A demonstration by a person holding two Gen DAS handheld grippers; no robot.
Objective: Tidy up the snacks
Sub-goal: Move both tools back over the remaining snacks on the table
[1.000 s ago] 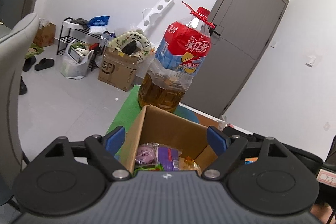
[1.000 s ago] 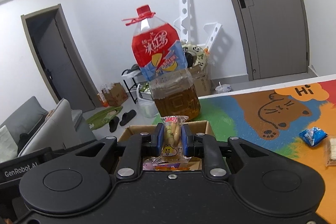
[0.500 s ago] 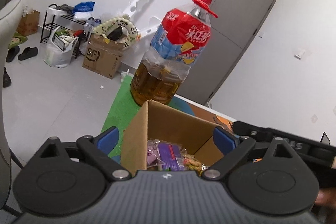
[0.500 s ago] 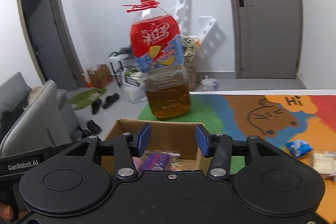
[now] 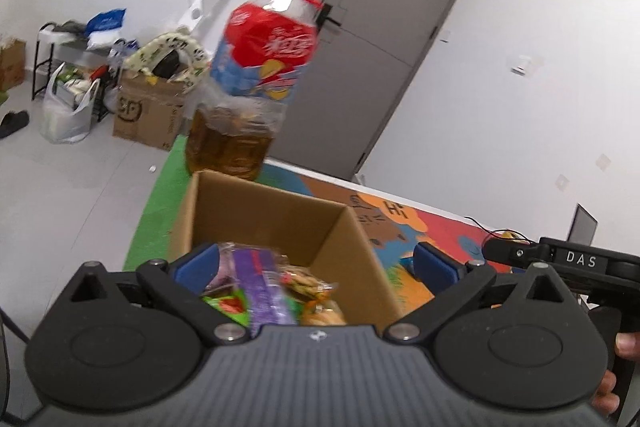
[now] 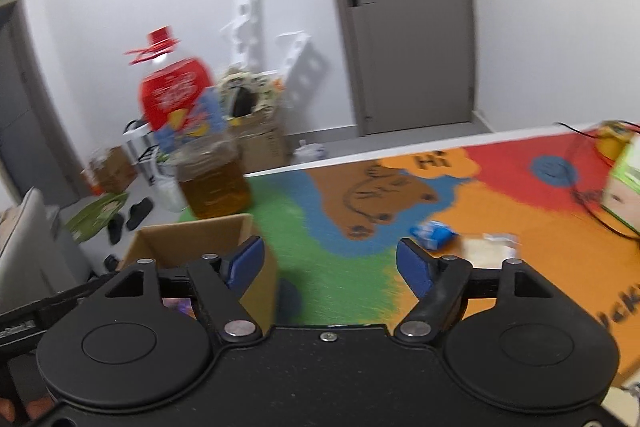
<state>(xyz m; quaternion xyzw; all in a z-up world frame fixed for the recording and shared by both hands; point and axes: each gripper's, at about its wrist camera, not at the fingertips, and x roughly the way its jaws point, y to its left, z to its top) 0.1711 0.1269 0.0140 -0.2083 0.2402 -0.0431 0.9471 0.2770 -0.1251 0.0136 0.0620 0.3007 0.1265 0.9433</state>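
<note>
My left gripper (image 5: 316,263) hung wide open over the snack-filled cardboard box (image 5: 276,223); my right gripper (image 6: 328,263) was open too, empty, above the mat (image 6: 352,275).

Both wrist views over box (image 5: 256,215)

A colourful cartoon mat (image 6: 500,187) carries a cardboard box (image 6: 192,239), tea bottle (image 6: 200,163) and blue packet (image 6: 434,233).
</note>
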